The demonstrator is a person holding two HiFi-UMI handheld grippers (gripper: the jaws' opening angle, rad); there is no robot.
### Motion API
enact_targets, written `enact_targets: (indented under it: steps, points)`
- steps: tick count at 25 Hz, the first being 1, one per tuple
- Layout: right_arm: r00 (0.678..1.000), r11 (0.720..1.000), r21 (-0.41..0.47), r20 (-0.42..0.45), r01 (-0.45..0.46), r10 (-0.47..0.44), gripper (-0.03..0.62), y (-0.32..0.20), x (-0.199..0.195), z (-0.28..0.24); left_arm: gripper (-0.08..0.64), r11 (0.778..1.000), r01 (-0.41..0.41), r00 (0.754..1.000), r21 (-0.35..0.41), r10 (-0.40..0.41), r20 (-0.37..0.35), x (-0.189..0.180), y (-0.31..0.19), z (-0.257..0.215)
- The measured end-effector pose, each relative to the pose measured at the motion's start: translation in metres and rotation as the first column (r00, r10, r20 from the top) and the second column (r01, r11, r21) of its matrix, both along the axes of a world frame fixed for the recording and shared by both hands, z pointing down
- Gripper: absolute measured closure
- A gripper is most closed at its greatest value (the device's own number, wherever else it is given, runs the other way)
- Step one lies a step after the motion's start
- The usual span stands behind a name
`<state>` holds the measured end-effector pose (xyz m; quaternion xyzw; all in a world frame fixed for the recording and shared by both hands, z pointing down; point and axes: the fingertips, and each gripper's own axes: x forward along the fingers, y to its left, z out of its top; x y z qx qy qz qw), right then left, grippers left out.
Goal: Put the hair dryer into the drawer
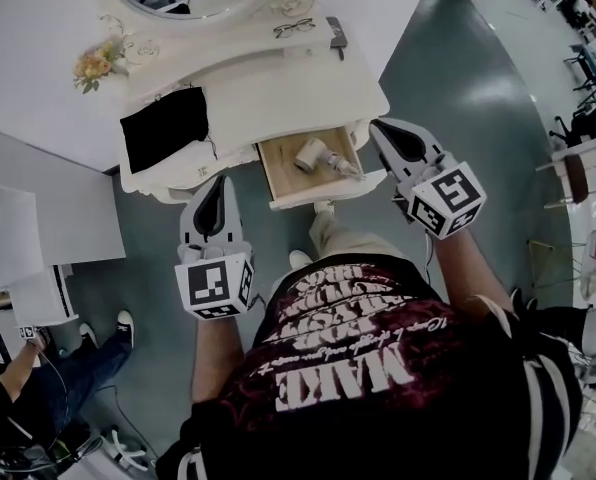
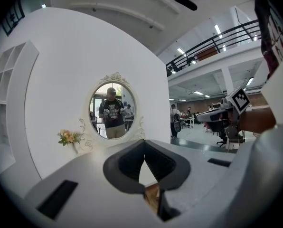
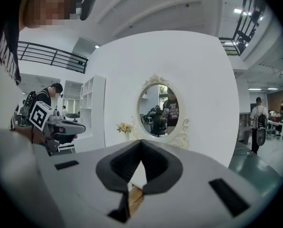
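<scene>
White dressing desk (image 1: 278,88), drawer (image 1: 276,173) open at front edge. Hair dryer (image 1: 323,157) lies inside drawer. Likely rigid, light, slippery plastic; best grasped at handle. Left gripper (image 1: 214,184), right gripper (image 1: 382,128): jaws closed, empty.

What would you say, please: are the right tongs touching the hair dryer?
Apart. The head view shows the hair dryer lying in the drawer, with the right tongs off to its side; the right gripper view shows them shut on nothing.
</scene>
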<state>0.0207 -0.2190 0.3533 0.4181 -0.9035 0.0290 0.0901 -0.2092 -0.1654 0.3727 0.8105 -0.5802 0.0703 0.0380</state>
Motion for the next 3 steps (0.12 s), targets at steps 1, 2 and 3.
enact_targets:
  steps: [1, 2, 3]
  points:
    - [1.000, 1.000, 0.002, 0.002, 0.001, -0.001, 0.589, 0.0012, 0.0010, -0.0012, 0.555, 1.000, 0.000, 1.000, 0.001, 0.000, 0.000, 0.0014, 0.0008, -0.0008]
    - [1.000, 1.000, 0.004, 0.003, 0.001, -0.001, 0.589, 0.0023, 0.0019, -0.0024, 0.555, 1.000, 0.000, 1.000, 0.002, 0.000, 0.000, 0.0028, 0.0016, -0.0015]
    - [1.000, 1.000, 0.006, 0.003, 0.001, -0.001, 0.589, 0.0034, 0.0029, -0.0036, 0.555, 1.000, 0.000, 1.000, 0.003, 0.000, 0.000, 0.0042, 0.0024, -0.0023]
